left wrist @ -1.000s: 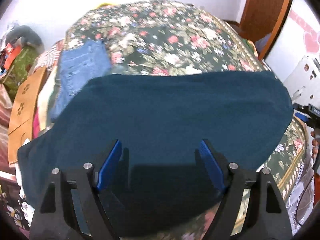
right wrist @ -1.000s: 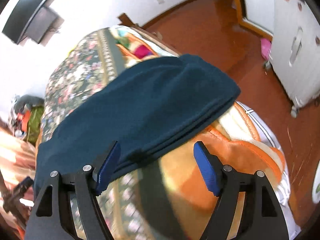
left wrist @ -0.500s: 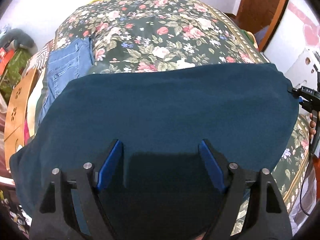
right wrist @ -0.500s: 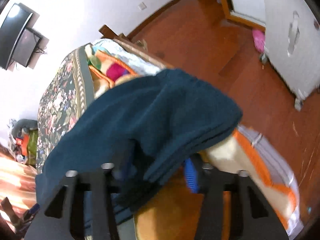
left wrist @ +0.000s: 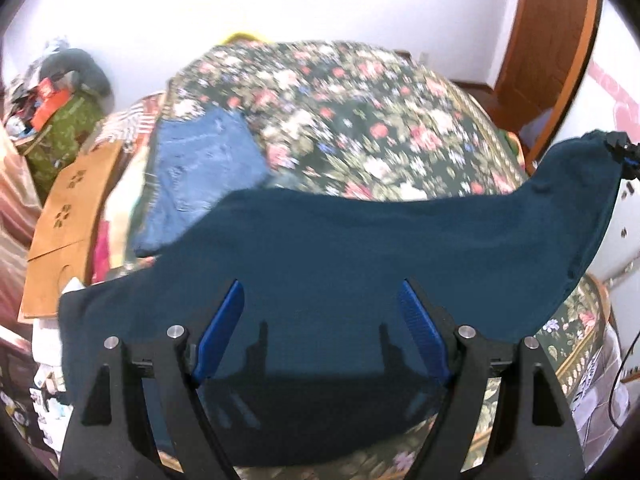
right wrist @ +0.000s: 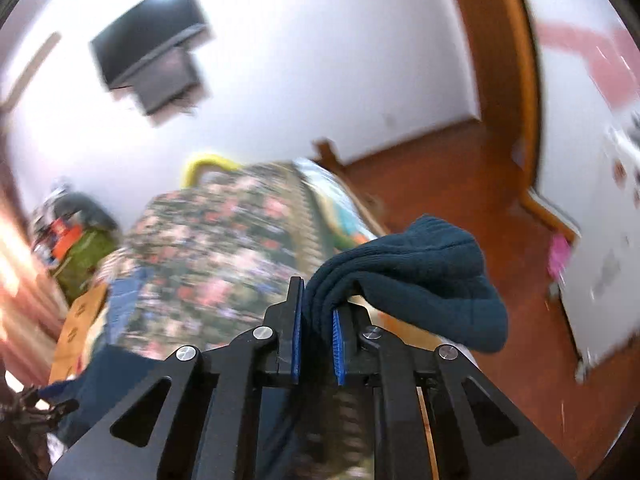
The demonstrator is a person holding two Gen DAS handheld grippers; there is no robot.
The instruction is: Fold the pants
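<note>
Teal pants (left wrist: 360, 280) lie on floral bed (left wrist: 360, 120), one end lifted, pinched in right gripper (right wrist: 316, 316). Left gripper (left wrist: 320, 320) spread wide, holding nothing. Risk: thick stacked layers may slip out w/ a fast pull, fold collapses.

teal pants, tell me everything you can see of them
The teal pants look like thick, soft knit, plain and dark, folded into several layers. Most of them lie spread across the floral bed, partly overlapping folded jeans. One end is lifted off the bed, pinched in the shut right gripper and drooping past it. The left gripper hangs open over them.
</note>
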